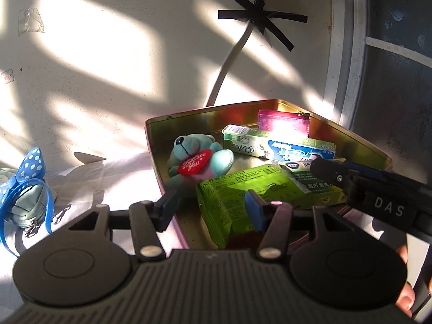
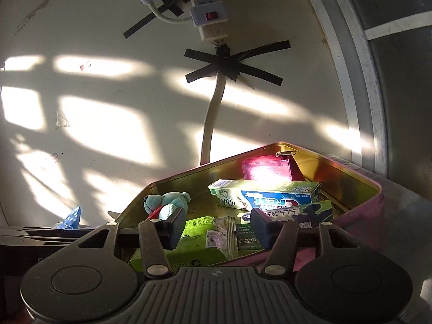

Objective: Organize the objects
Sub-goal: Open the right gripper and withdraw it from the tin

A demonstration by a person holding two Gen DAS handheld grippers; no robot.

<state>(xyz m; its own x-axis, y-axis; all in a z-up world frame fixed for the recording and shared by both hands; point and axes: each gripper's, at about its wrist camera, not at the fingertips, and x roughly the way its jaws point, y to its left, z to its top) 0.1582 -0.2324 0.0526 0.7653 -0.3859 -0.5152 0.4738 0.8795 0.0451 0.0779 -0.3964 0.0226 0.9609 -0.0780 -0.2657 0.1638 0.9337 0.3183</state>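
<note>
Tin [image 1: 151,140] | gold inside, pink outside, filled | both claws part-open, empty

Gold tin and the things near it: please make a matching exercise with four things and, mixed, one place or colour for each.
Things:
1. teddy bear
2. pink wallet
3. polka-dot bow
4. bright green pack

Descriptions:
A. outside the tin, on the white cloth
B. holds a red heart
C. stands against the tin's back wall
D. lies at the tin's front

Pairs: 1-B, 2-C, 3-A, 4-D

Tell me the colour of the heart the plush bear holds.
Red, with white lettering; the heart shows best in the left wrist view.
</note>
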